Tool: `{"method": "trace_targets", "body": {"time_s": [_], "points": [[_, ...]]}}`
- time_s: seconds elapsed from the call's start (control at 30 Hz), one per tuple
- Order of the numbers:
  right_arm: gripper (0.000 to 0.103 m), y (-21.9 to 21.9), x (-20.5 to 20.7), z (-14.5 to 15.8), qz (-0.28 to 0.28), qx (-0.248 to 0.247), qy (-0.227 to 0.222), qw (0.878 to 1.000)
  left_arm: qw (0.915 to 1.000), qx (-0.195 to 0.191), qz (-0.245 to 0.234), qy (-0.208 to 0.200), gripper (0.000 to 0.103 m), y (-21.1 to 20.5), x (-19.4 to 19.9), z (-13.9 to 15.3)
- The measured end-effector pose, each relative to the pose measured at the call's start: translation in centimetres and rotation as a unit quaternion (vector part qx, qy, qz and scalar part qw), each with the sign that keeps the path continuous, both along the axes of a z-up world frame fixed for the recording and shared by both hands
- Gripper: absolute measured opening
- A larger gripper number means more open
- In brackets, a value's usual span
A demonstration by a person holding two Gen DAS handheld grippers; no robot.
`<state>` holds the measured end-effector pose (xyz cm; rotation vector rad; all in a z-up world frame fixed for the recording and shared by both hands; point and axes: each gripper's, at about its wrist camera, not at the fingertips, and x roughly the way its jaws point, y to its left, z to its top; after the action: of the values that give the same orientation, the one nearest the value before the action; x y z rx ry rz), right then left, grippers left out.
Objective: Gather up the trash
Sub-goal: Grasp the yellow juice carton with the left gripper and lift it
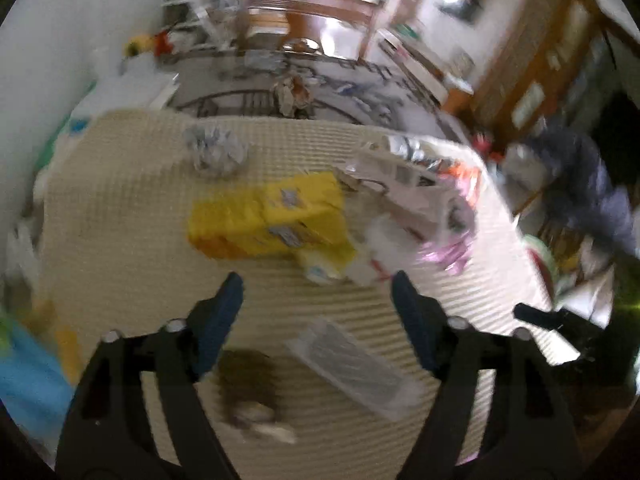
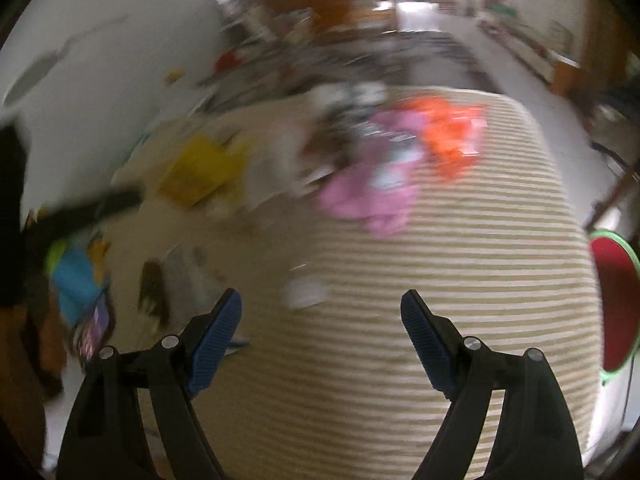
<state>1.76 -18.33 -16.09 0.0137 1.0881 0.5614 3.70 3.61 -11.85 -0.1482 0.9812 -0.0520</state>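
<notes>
Approaching step of the collecting: both the left gripper (image 1: 316, 288) and the right gripper (image 2: 321, 306) with fingers open and empty above the striped surface (image 2: 460, 280). Trash scattered there: yellow bag (image 1: 268, 216), pink wrapper (image 2: 368, 196), clear packet (image 1: 352, 364). Next: lower over one piece, then close

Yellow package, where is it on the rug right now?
In the left wrist view the yellow package lies mid-rug, ahead of the open left gripper, with crumpled grey paper beyond it and pale wrappers to its right.
</notes>
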Motion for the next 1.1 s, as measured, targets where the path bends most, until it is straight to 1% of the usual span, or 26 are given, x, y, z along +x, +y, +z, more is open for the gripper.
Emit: {"method": "trace_targets", "body": {"time_s": [0.03, 0.07, 0.1, 0.17, 0.2, 0.23, 0.27, 0.3, 0.33, 0.37, 0.43, 0.57, 0.6, 0.63, 0.67, 0.7, 0.73, 0.77, 0.83, 0.87, 0.9, 0.93, 1.0, 1.07, 1.1], "points": [[0.079, 0.8, -0.2, -0.3, 0.009, 0.002, 0.007, 1.0, 0.9992, 0.027, -0.028, -0.002, 0.081, 0.4, 1.0, 0.1], [0.079, 1.3, -0.6, -0.6, 0.014, 0.006, 0.014, 1.0, 0.9979, 0.041, -0.049, -0.001, 0.083, 1.0, 1.3, -0.1], [0.079, 2.1, -0.8, -0.8, 0.017, 0.009, 0.022, 1.0, 0.995, 0.057, -0.082, 0.007, 0.084, 1.3, 2.2, -0.4], [0.079, 2.5, -1.0, -1.2, 0.017, 0.013, 0.032, 0.999, 0.9858, 0.083, -0.143, 0.026, 0.085, 1.5, 3.8, -1.1], [0.079, 2.6, -1.1, -1.3, 0.014, 0.014, 0.035, 0.999, 0.9814, 0.094, -0.163, 0.035, 0.086, 1.8, 4.1, -1.7], [0.079, 2.6, -1.4, -1.3, 0.01, 0.014, 0.037, 0.999, 0.9732, 0.12, -0.19, 0.049, 0.087, 1.6, 5.0, -2.4], [0.079, 2.5, -1.5, -1.3, 0.005, 0.015, 0.04, 0.999, 0.9675, 0.139, -0.204, 0.054, 0.087, 1.5, 5.5, -2.7], [0.079, 2.6, -1.6, -1.4, 0.0, 0.017, 0.041, 0.999, 0.9592, 0.161, -0.224, 0.059, 0.087, 1.2, 6.0, -3.1], [0.079, 2.5, -1.7, -1.4, -0.006, 0.017, 0.042, 0.999, 0.9539, 0.173, -0.237, 0.062, 0.087, 1.2, 6.3, -3.5], [0.079, 2.4, -1.9, -1.4, -0.01, 0.018, 0.043, 0.999, 0.9464, 0.186, -0.255, 0.068, 0.087, 1.1, 6.8, -3.9], [0.079, 2.0, -2.0, -1.4, -0.02, 0.018, 0.045, 0.999, 0.9369, 0.193, -0.28, 0.08, 0.089, 1.0, 7.7, -4.4], [0.079, 1.6, -2.0, -1.4, -0.031, 0.022, 0.047, 0.998, 0.9134, 0.209, -0.331, 0.111, 0.09, 0.3, 9.1, -5.7], [0.079, 1.5, -2.0, -1.3, -0.031, 0.022, 0.047, 0.998, 0.9089, 0.211, -0.34, 0.117, 0.09, 0.1, 9.3, -6.0], [0.079, 1.6, -2.0, -1.2, -0.03, 0.022, 0.045, 0.998, 0.9076, 0.209, -0.343, 0.121, 0.09, -0.1, 9.4, -6.3], [0.079, 1.7, -2.1, -1.2, -0.029, 0.022, 0.045, 0.998, 0.9084, 0.197, -0.347, 0.127, 0.089, -0.2, 9.5, -6.5], [0.079, 1.9, -2.1, -1.1, -0.026, 0.021, 0.044, 0.998, 0.9111, 0.187, -0.344, 0.129, 0.075, -0.2, 9.4, -6.6], [0.079, 1.9, -2.0, -1.1, -0.025, 0.021, 0.043, 0.999, 0.9161, 0.187, -0.332, 0.127, 0.063, -0.2, 9.4, -6.7], [0.079, 2.1, -2.1, -1.1, -0.022, 0.021, 0.043, 0.999, 0.9218, 0.183, -0.318, 0.125, 0.059, 0.0, 9.5, -6.7], [0.079, 2.3, -2.0, -1.1, -0.018, 0.02, 0.043, 0.999, 0.9429, 0.153, -0.271, 0.118, 0.048, 1.0, 9.6, -6.3], [0.079, 2.6, -2.0, -1.2, -0.015, 0.02, 0.043, 0.999, 0.9495, 0.144, -0.254, 0.114, 0.048, 1.4, 9.5, -6.1], [0.079, 2.7, -2.0, -1.2, -0.012, 0.019, 0.043, 0.999, 0.9599, 0.119, -0.23, 0.109, 0.046, 2.1, 9.3, -5.8], [0.08, 3.0, -1.9, -1.2, -0.009, 0.018, 0.043, 0.999, 0.9682, 0.091, -0.209, 0.104, 0.04, 2.8, 8.9, -5.3], [0.079, 3.6, -1.9, -1.3, 0.001, 0.015, 0.043, 0.999, 0.9789, 0.055, -0.174, 0.093, 0.037, 3.7, 8.1, -4.3], [0.079, 4.6, -1.8, -1.3, 0.017, 0.011, 0.041, 0.999, 0.9879, 0.025, -0.136, 0.07, 0.037, 4.6, 6.8, -2.9], [0.08, 5.0, -1.8, -1.3, 0.023, 0.009, 0.039, 0.999, 0.9909, 0.008, -0.121, 0.06, 0.037, 4.9, 6.1, -2.1]]}}
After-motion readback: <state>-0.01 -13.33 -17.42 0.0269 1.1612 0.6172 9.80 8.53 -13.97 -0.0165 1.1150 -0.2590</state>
